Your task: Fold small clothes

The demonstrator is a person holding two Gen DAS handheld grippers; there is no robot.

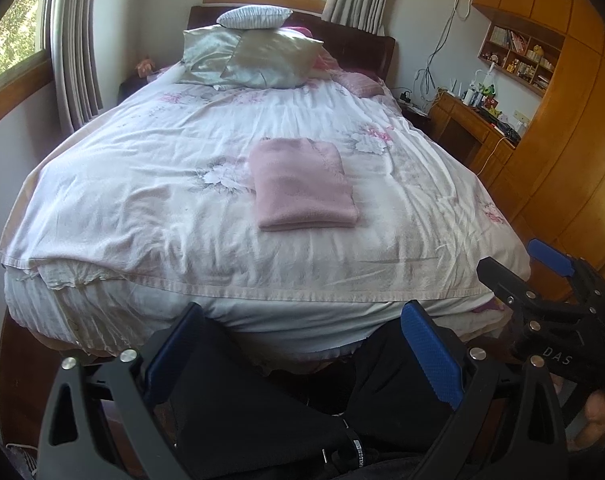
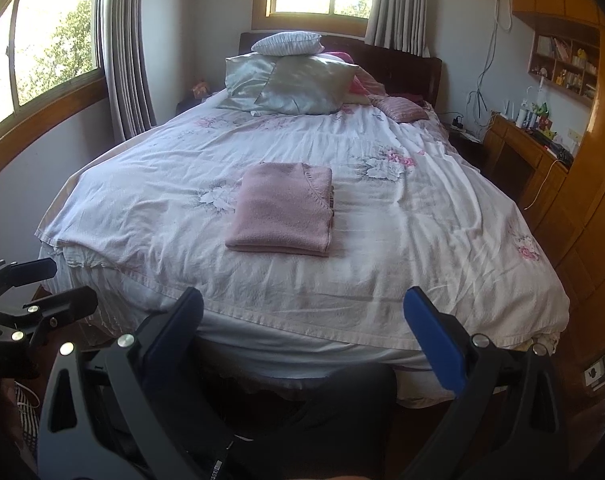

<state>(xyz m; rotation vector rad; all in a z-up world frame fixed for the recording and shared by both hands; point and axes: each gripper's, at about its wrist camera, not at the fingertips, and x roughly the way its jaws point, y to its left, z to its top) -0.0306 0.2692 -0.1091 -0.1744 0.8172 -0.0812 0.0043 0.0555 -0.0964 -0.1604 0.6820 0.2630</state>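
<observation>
Two grippers, left (image 1: pixel 302 344) and right (image 2: pixel 304 330), jaws apart; one folded sweater (image 1: pixel 302 184)

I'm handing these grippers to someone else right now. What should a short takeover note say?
Left gripper: open, holding nothing, off the foot of the bed.
Right gripper: open, holding nothing, beside it.
Pink knitted sweater: folded into a neat rectangle, lying mid-bed on the white floral bedspread.
Done: this sweater looks fully folded.
Left: no other unfolded clothes are visible; check for more.
</observation>
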